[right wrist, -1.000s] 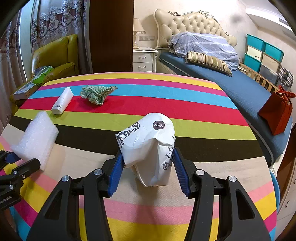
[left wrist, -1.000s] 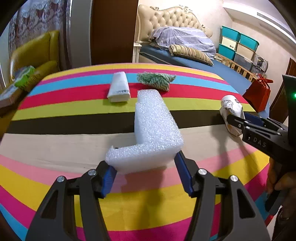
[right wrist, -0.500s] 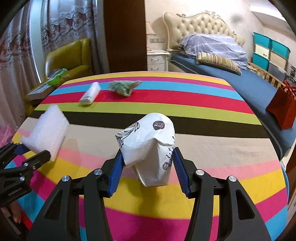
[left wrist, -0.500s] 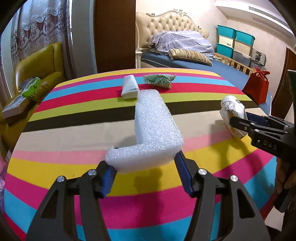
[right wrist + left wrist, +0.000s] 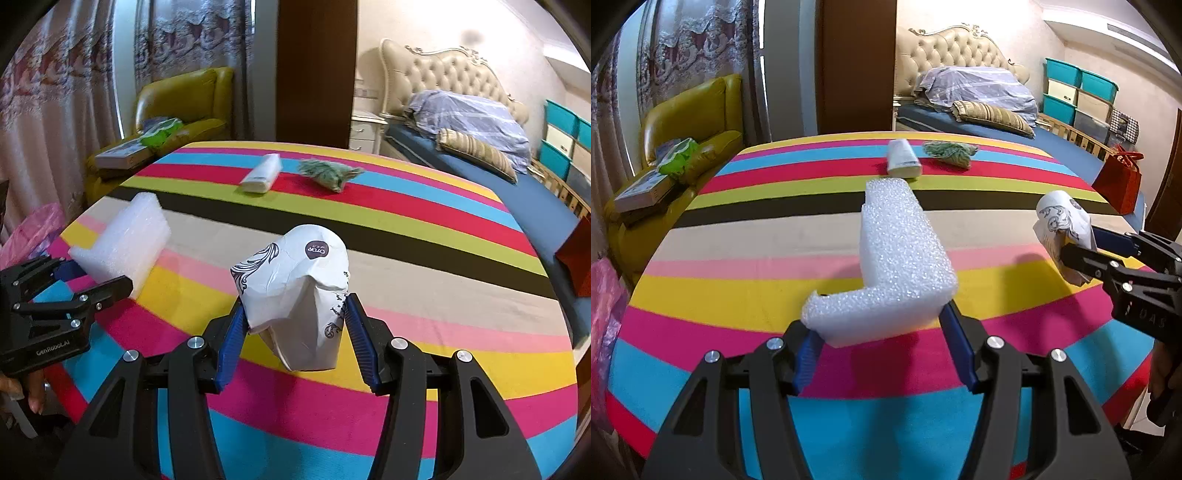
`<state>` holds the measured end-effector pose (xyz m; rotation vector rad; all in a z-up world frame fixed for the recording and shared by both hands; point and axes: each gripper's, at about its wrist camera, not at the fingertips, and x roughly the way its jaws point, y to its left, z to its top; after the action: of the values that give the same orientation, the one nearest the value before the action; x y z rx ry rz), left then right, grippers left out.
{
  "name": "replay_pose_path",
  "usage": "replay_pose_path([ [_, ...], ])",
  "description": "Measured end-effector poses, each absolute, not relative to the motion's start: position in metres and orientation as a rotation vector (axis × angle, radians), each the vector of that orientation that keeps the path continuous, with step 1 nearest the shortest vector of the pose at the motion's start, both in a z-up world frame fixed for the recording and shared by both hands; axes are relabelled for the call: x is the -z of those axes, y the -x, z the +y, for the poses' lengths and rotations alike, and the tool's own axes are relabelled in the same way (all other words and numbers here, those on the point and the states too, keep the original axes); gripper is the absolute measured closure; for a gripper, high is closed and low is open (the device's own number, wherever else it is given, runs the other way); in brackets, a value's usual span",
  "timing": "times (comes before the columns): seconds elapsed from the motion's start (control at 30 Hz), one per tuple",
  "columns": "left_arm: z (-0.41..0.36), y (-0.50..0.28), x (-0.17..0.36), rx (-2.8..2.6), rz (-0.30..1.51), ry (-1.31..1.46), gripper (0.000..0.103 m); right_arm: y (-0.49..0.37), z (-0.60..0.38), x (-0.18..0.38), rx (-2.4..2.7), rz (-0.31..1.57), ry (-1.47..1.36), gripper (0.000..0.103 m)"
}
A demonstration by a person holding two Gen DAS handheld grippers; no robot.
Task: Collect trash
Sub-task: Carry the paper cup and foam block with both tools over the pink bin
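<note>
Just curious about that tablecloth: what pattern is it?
Bold multicoloured stripes on the tablecloth, clearest in the right wrist view.

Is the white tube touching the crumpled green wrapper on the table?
Apart. The right wrist view shows a strip of red cloth between the white tube and the green wrapper.

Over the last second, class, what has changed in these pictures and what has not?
Both grippers have pulled back toward the table's near edge, carrying their loads. The left gripper stays shut on the foam block, the right gripper on the crumpled paper bag. The white pack and green wrapper have not moved.
</note>
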<state>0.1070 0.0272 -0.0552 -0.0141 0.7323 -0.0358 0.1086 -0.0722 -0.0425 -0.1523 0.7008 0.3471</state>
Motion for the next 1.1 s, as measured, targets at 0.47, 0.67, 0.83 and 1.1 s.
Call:
replay_pose_path([
  [0.47, 0.070, -0.071, 0.056, -0.049, 0.700, 0.033, 0.045, -0.087, -0.030, 0.048, -0.452, 0.704, 0.218, 0.052],
  [0.67, 0.092, -0.052, 0.058, -0.086, 0.685, 0.046, 0.045, -0.076, -0.012, 0.052, -0.491, 0.699, 0.249, 0.052],
  [0.83, 0.110, -0.037, 0.058, -0.112, 0.679, 0.064, 0.045, -0.072, 0.003, 0.051, -0.522, 0.692, 0.280, 0.052],
  [1.1, 0.159, 0.011, 0.029, -0.209, 0.594, 0.101, 0.045, -0.065, 0.064, 0.033, -0.700, 0.660, 0.354, 0.052],
])
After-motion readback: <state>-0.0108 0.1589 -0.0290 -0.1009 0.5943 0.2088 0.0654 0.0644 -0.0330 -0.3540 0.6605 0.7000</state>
